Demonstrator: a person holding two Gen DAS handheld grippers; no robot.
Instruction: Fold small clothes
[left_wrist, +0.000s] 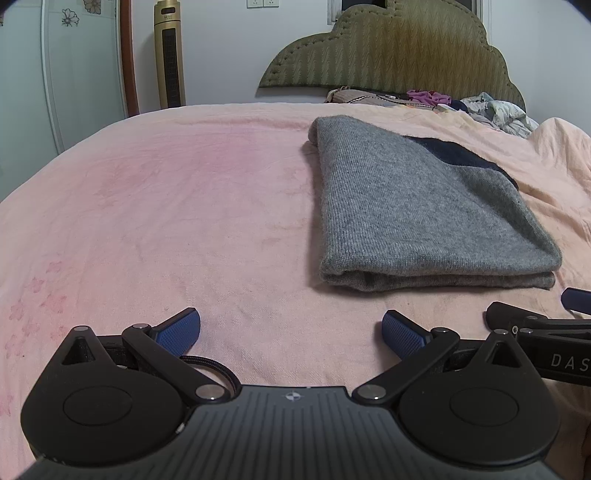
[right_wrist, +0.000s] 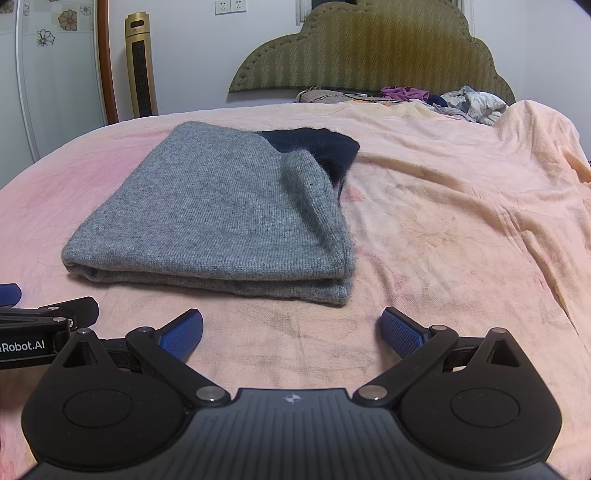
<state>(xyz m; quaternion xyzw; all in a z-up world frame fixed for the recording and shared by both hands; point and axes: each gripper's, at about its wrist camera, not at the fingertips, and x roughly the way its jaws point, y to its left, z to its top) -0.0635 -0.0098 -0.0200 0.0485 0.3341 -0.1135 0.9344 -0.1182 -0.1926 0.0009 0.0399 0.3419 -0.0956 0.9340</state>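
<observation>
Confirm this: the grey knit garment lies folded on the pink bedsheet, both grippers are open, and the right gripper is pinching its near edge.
Not quite. The right gripper pinches nothing: in the right wrist view its fingers stand open over bare pink bedsheet, short of the grey knit garment. The garment does lie folded on the sheet, and the left gripper is open too.

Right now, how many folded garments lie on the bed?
1: the grey knit garment lies folded mid-bed, ahead of both open grippers. The pile of clothes by the headboard looks unfolded and may hide more.
</observation>
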